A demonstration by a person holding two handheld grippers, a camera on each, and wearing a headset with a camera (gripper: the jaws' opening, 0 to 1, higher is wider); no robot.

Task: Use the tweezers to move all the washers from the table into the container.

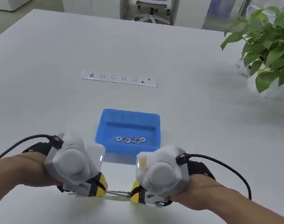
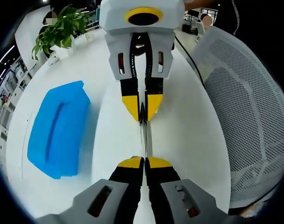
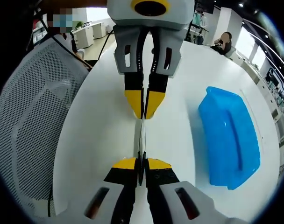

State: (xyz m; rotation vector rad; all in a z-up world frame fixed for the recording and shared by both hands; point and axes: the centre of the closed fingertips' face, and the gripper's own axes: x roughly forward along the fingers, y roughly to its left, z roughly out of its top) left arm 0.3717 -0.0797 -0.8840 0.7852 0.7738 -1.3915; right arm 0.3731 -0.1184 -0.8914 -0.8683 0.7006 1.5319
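Note:
A blue container (image 1: 115, 122) sits on the white table with several washers (image 1: 130, 139) in a row inside it. Just in front of it, near the table's front edge, my two grippers face each other tip to tip. Slim metal tweezers (image 1: 117, 192) span the gap between them. My left gripper (image 1: 102, 190) is shut on one end and my right gripper (image 1: 135, 195) is shut on the other. In the left gripper view its own jaws (image 2: 144, 163) pinch the tweezers (image 2: 143, 135), with the container (image 2: 58, 128) to the left. In the right gripper view its jaws (image 3: 141, 163) pinch the tweezers (image 3: 140, 135), with the container (image 3: 230, 135) to the right.
A white power strip (image 1: 118, 78) lies beyond the container. A potted plant (image 1: 268, 46) stands at the far right. A mesh chair (image 2: 244, 107) is next to the table's front edge. An office chair (image 1: 153, 9) stands past the far edge.

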